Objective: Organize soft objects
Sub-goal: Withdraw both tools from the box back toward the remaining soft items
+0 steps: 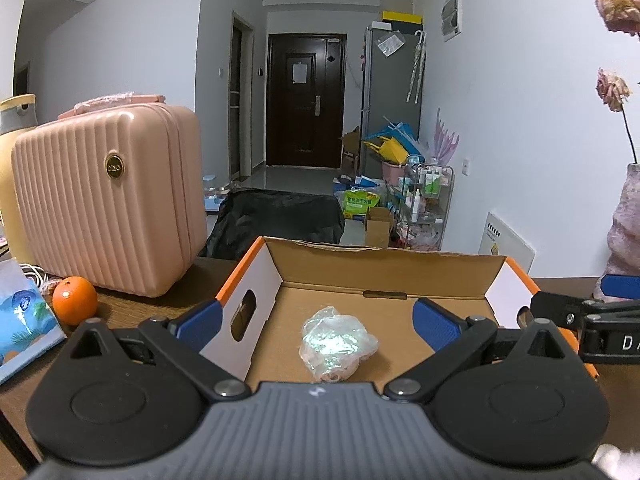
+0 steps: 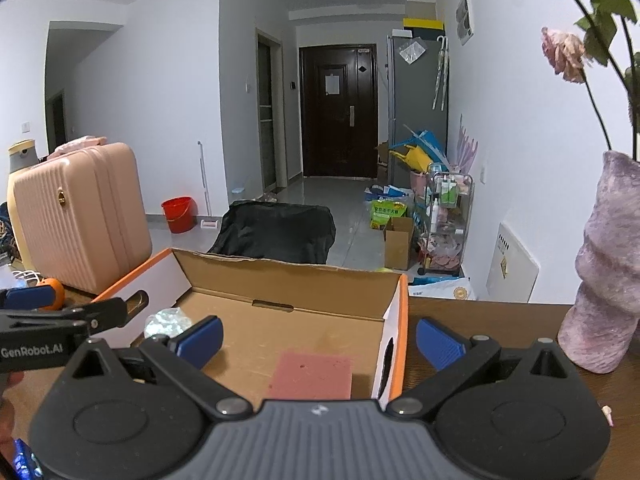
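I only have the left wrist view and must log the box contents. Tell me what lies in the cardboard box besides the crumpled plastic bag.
Observer: A pink sponge lies flat on the floor of the cardboard box, near its right wall.
Operator: Report the right hand-held gripper's state.
Observer: The right hand-held gripper is open and empty.
Operator: Say whether sponge and bag touch.
Observer: They lie apart; the plastic bag sits at the box's left end.
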Tool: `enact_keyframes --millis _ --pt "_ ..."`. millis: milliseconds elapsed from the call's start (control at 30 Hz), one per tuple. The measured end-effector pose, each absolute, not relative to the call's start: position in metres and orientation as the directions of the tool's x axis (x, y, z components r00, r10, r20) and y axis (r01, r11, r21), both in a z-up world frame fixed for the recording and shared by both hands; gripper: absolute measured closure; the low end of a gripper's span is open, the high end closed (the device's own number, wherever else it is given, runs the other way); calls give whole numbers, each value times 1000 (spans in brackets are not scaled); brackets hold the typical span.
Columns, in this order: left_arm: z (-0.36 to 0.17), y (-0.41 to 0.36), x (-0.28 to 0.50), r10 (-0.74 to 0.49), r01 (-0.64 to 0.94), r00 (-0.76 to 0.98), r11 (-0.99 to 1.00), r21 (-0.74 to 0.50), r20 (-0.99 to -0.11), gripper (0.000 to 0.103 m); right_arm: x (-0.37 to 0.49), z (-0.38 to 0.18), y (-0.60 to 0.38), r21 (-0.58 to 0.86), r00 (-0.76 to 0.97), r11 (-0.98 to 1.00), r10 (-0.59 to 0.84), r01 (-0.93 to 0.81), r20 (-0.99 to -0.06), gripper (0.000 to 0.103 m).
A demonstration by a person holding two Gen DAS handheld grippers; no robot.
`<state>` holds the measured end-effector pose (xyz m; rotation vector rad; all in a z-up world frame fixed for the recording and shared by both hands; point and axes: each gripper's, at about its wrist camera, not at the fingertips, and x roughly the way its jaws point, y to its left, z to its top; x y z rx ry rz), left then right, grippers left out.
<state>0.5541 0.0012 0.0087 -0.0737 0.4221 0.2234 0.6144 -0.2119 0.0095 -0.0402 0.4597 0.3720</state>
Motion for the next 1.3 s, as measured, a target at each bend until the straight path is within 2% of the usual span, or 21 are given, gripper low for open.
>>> enact_keyframes --millis 867,1300 --pt "18 -33 459 146 -172 920 984 -38 -365 0 514 16 -256 40 858 942 321 -334 -402 0" --pt "14 -47 403 117 -142 920 989 -40 -375 0 449 6 -275 3 861 943 304 -332 -408 0"
